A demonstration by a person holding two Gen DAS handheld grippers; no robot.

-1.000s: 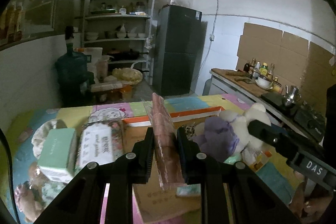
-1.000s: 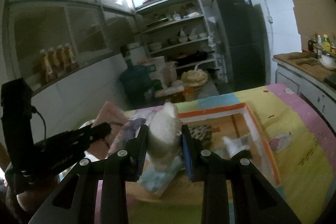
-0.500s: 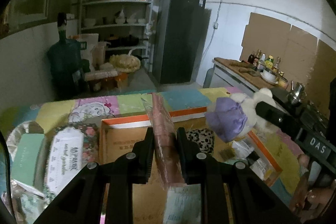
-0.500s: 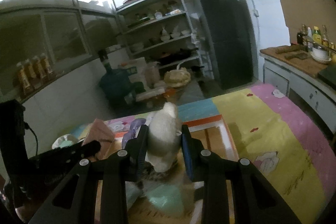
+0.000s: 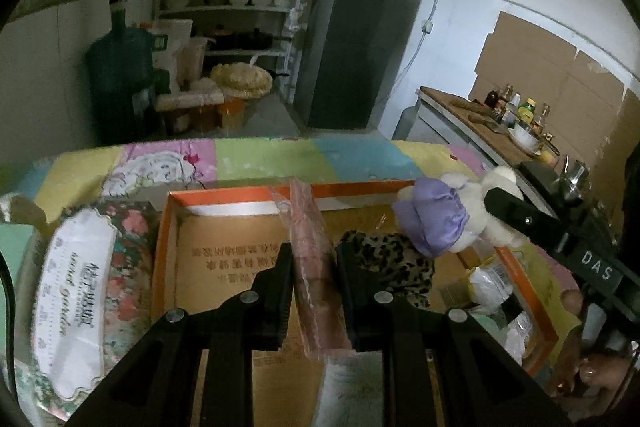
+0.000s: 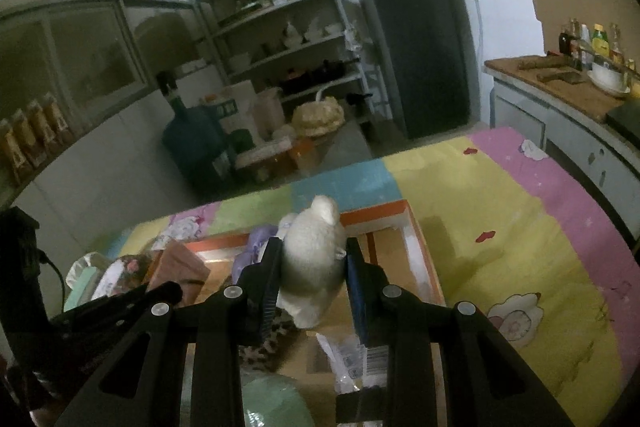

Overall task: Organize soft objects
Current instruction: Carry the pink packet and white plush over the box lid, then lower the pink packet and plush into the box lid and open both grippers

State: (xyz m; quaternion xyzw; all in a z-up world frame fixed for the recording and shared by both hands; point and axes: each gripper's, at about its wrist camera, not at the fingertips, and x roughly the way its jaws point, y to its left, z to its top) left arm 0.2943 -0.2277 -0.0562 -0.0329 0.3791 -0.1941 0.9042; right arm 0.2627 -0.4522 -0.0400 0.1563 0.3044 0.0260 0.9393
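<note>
**Ana:** Both pairs of jaws are clenched on something soft. On the left gripper they pinch a pink wrapped pack edge-on, so it stands upright between them. On the right gripper they squeeze a white plush toy around its body.

**Ben:** And where does all that sit?

**Ana:** Over the cardboard box with the orange rim, which lies on the patchwork-covered table. The pack hangs above the middle of the box floor. From the left wrist view the toy, with its purple cloth, is above the right rim of the box.

**Ben:** How do you think they handle?

**Ana:** Light, I'd judge, and both yielding. The plush bulges past the pads, so it compresses a lot; a hold across the thick torso looks safer than a limb, which would likely flop. The pack has a glossy film wrapper, probably slippery, and its free end could sag or pivot if gripped only near one edge.

**Ben:** Anything already inside?

**Ana:** A leopard-print fabric lies on the box floor towards the right side, with some small plastic packets by the right wall. A flowered tissue pack rests outside, just beside the left wall.
</note>
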